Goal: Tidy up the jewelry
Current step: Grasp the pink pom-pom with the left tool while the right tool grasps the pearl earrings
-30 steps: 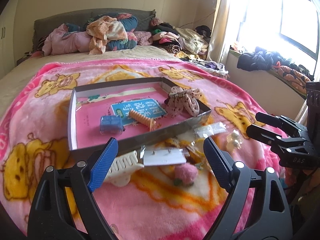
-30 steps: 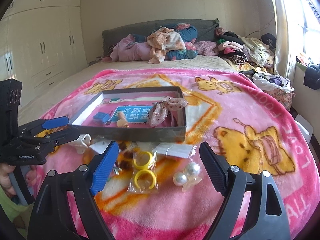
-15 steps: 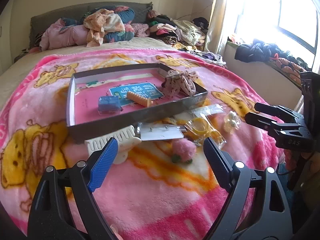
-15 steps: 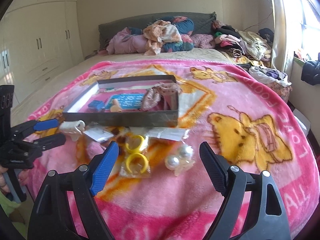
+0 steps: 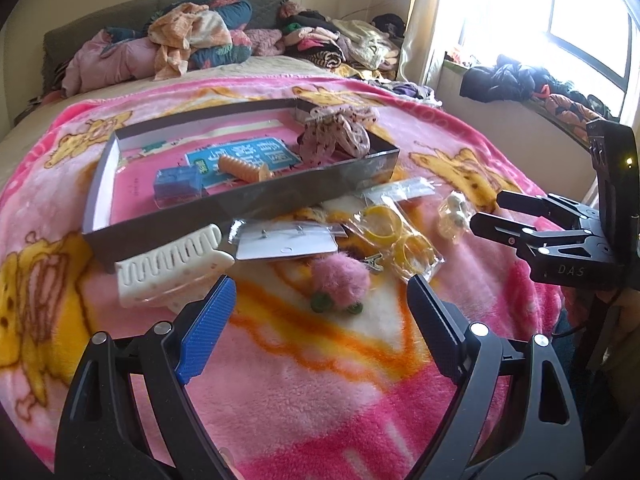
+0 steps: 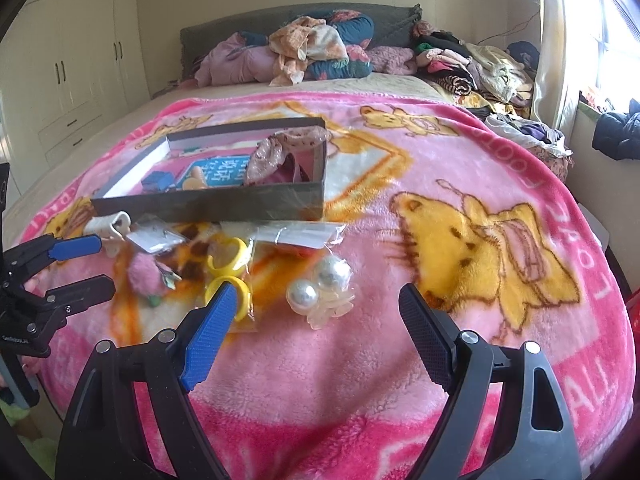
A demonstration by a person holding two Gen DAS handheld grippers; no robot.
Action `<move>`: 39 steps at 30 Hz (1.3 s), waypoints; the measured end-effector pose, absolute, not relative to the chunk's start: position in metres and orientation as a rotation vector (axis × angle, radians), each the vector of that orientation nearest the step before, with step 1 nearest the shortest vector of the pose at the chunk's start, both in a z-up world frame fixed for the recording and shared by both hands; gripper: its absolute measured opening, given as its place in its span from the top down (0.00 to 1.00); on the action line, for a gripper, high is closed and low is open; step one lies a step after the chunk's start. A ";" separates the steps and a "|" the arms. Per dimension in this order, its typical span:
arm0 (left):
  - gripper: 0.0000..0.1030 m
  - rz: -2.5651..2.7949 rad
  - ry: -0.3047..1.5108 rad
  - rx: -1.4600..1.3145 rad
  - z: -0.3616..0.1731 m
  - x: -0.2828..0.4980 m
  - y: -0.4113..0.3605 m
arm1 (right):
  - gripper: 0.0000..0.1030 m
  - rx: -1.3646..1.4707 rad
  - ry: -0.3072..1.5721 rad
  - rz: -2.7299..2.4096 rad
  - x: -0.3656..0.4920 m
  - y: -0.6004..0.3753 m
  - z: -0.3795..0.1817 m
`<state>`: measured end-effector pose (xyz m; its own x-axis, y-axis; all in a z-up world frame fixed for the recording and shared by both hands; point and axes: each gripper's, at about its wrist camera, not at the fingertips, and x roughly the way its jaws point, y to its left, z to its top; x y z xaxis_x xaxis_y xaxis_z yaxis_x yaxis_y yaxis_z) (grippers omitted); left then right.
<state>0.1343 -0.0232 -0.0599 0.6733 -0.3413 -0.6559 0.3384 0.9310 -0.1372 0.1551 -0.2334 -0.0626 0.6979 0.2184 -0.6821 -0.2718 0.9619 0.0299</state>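
A shallow dark box (image 5: 248, 200) (image 6: 208, 206) lies on the pink blanket; it holds a blue case (image 5: 178, 184), an orange clip (image 5: 244, 166) and a dotted scrunchie (image 5: 336, 136). In front of it lie a white claw clip (image 5: 172, 268), an earring card (image 5: 286, 242), a pink pom-pom clip (image 5: 340, 280), bagged yellow rings (image 5: 400, 236) (image 6: 228, 268) and a pearl clip (image 6: 320, 284). My left gripper (image 5: 320, 320) is open and empty just short of the pom-pom. My right gripper (image 6: 316, 332) is open and empty just short of the pearl clip.
The pink bear blanket (image 6: 480, 240) covers the bed. Piled clothes (image 5: 200, 40) lie at the headboard. A window sill with dark clothes (image 5: 520, 80) is at the right, and wardrobes (image 6: 60, 60) stand at the left.
Both grippers have drawn back toward the foot of the bed and lowered; the box and loose items now sit farther ahead. Both stay open and empty.
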 end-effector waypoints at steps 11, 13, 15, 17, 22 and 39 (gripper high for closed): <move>0.24 -0.388 0.780 0.001 -0.077 0.147 -0.037 | 0.22 -0.106 0.805 0.272 0.177 -0.232 -0.076; 0.24 -0.385 0.792 -0.009 -0.080 0.151 -0.037 | 0.22 -0.116 0.818 0.273 0.182 -0.230 -0.080; 0.25 -0.382 0.800 -0.020 -0.082 0.155 -0.037 | 0.23 -0.122 0.831 0.269 0.186 -0.230 -0.083; 0.27 -0.381 0.801 -0.015 -0.083 0.157 -0.039 | 0.23 -0.119 0.845 0.274 0.191 -0.230 -0.086; 0.45 -0.382 0.804 0.001 -0.085 0.161 -0.045 | 0.41 -0.114 0.875 0.295 0.197 -0.228 -0.094; 0.67 -0.425 0.793 0.017 -0.079 0.148 -0.053 | 0.61 -0.038 0.846 0.367 0.175 -0.234 -0.080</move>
<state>0.1481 -0.0531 -0.0790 0.6221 -0.3635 -0.6934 0.3764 0.9155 -0.1422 0.1747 -0.2342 -0.0804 0.6039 0.3023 -0.7375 -0.3324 0.9365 0.1117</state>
